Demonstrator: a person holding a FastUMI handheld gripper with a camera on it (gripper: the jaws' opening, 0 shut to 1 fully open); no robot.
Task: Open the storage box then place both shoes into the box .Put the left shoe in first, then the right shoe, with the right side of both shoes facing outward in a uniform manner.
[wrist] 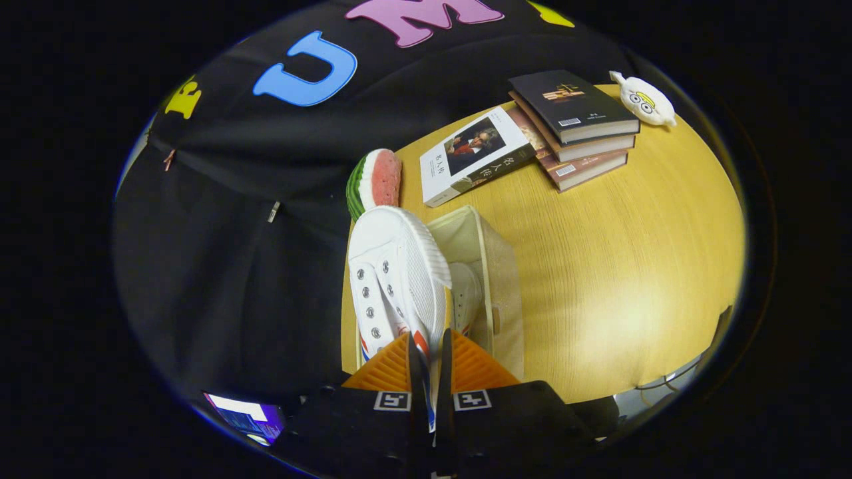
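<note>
My hand-held gripper (430,352) is clamped narrow on a white shoe (398,279), held just ahead of my fingers above the open storage box (496,266). A second shoe (464,289) lies inside the box on the bench (619,266), books (572,126) well beyond.

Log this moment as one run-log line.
gripper: shut on white shoe | held over open storage box | other shoe already in box | table: books, plush toys

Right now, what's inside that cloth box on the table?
One white shoe sits inside the storage box. The gripper holds the other shoe above it, hiding most of the inside.
</note>
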